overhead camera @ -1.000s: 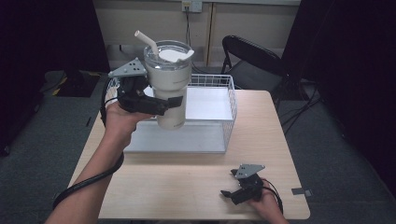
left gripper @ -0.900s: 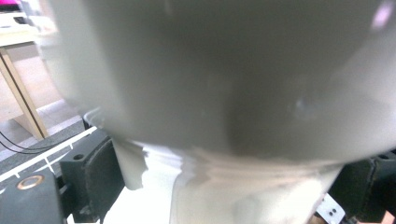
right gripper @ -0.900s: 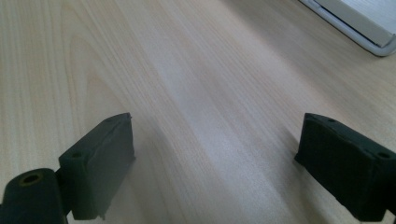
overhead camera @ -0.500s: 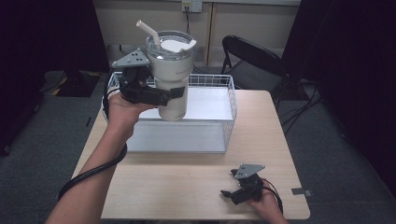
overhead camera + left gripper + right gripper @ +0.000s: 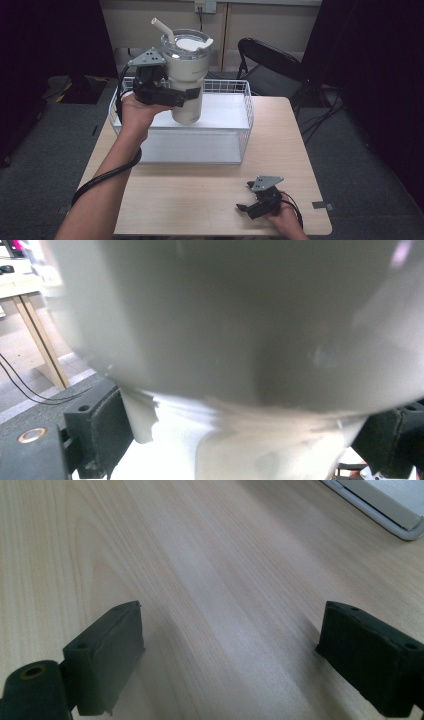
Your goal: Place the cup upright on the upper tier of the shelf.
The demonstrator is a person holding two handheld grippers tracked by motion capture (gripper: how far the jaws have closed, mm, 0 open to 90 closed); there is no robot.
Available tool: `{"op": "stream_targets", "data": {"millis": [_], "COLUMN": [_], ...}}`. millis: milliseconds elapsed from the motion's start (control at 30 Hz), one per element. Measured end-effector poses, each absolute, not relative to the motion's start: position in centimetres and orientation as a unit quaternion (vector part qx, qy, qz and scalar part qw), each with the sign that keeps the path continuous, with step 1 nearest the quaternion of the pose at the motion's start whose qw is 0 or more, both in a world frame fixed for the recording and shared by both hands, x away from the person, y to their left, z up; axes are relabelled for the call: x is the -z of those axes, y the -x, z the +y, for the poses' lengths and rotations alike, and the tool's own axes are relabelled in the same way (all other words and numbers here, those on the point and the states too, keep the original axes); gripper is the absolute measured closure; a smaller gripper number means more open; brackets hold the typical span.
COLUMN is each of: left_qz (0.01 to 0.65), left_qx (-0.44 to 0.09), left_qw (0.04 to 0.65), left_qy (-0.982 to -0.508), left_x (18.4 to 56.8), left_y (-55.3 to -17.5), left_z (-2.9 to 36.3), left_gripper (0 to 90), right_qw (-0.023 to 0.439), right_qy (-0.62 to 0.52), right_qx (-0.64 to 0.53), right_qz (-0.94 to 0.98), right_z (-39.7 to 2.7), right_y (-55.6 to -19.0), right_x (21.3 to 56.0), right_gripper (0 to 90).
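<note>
Up above the white wire basket [image 5: 235, 142], the left gripper [image 5: 187, 95] is clamped around the body of a cream tumbler [image 5: 187, 80], which hangs in the air over the basket's white floor, close to upright with a slight lean. A clear lid sits on the tumbler, and a pale straw [image 5: 163, 31] slants out of it toward the left in the high view. In the left gripper view the tumbler's wall [image 5: 240, 320] looms large and blurred, its narrower base squeezed between the two black jaws low in that picture.

Down at the near edge of the wooden table [image 5: 200, 200], the right gripper [image 5: 246, 199] rests in the person's hand, well apart from the basket. Its jaws stand spread with nothing between them; in the right gripper view bare wood grain [image 5: 225, 605] lies between them, and a corner of the basket [image 5: 385, 510] shows at the upper right.
</note>
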State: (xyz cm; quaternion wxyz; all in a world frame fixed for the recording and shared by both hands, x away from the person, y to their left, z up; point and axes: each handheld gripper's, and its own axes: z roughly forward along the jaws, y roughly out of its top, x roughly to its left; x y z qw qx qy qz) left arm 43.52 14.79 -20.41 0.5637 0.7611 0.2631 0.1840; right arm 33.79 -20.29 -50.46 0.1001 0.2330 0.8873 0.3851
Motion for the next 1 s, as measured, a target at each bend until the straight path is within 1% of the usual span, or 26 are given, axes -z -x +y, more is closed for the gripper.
{"op": "stream_targets", "data": {"millis": [400,1000], "left_qz": [0.268,0.298], "left_qx": [-0.199,-0.221], "left_qw": [0.560,0.552], "left_qy": [-0.758,-0.747], "left_x": [20.4,21.3], "left_y": [-44.8,-46.3], "left_z": [14.5,14.8], "left_gripper": [10.5,10.5], "right_qw": [0.100,0.100], "right_qy": [-0.233,-0.234], "right_qx": [-0.385,-0.385], "right_qz": [0.887,0.887], "right_z": [-20.3,-20.3], "right_y": [-33.8,-33.7], "right_x": [50.5,50.5], "right_gripper": [10.2,10.3]}}
